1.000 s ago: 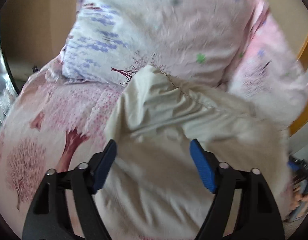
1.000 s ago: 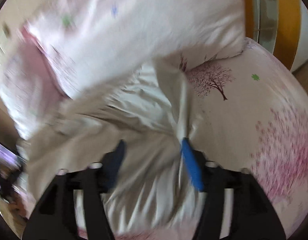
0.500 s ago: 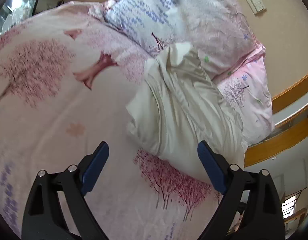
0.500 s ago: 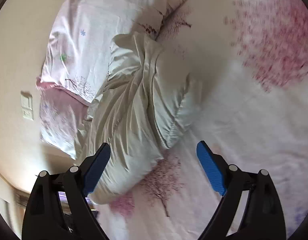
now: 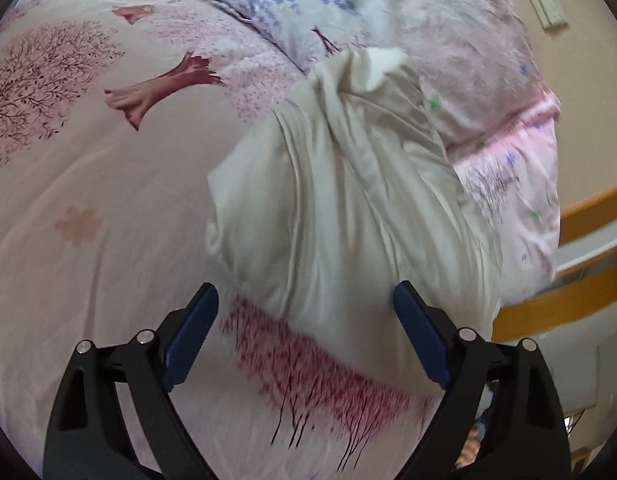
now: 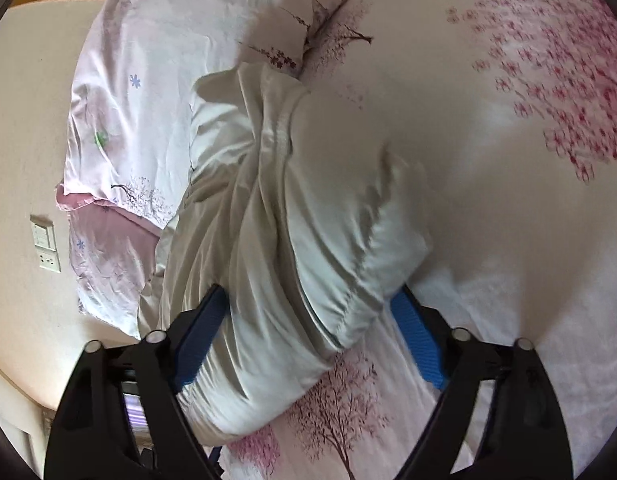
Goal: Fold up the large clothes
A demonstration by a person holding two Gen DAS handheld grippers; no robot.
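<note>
A cream padded garment (image 5: 348,200) lies bunched in a long heap on the pink tree-print bed sheet (image 5: 88,200), its far end against the pillows. It also shows in the right wrist view (image 6: 292,240). My left gripper (image 5: 304,332) is open and empty, just short of the garment's near end. My right gripper (image 6: 308,336) is open, with the garment's near end lying between its blue fingers (image 6: 416,340); I cannot tell if they touch it.
Floral pillows (image 5: 448,40) lie at the head of the bed, also in the right wrist view (image 6: 156,80). A beige wall with a switch and socket (image 6: 46,244) stands behind them. A wooden bed frame (image 5: 568,292) runs along the right edge.
Both grippers pulled back from close over the garment, then came nearer again. The garment's near end now lies between the right fingers. Both stayed open.
</note>
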